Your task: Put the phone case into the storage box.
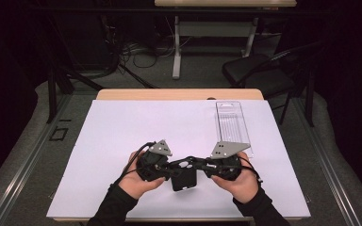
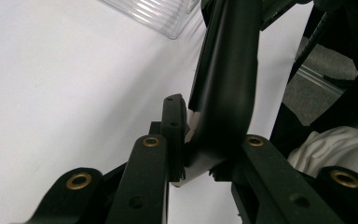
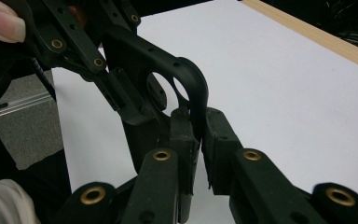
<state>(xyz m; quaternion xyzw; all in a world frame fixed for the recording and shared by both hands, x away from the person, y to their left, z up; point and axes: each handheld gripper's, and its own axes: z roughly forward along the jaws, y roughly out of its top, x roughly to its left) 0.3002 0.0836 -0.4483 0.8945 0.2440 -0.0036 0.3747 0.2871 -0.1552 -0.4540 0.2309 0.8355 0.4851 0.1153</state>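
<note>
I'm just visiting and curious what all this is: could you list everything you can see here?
Phone case: one, black, with round camera holes, held above the near middle of the sheet between both grippers.
Plastic tray: one, clear, ribbed, on the sheet's far right.
Sheet: one, white, covering the table.
Table: one, light wood, edge showing at the far side.
Chair: one, black, on the floor beyond the table.
Left gripper: one, black, shut on the case's edge.
Right gripper: one, black, shut on the opposite edge.
</note>
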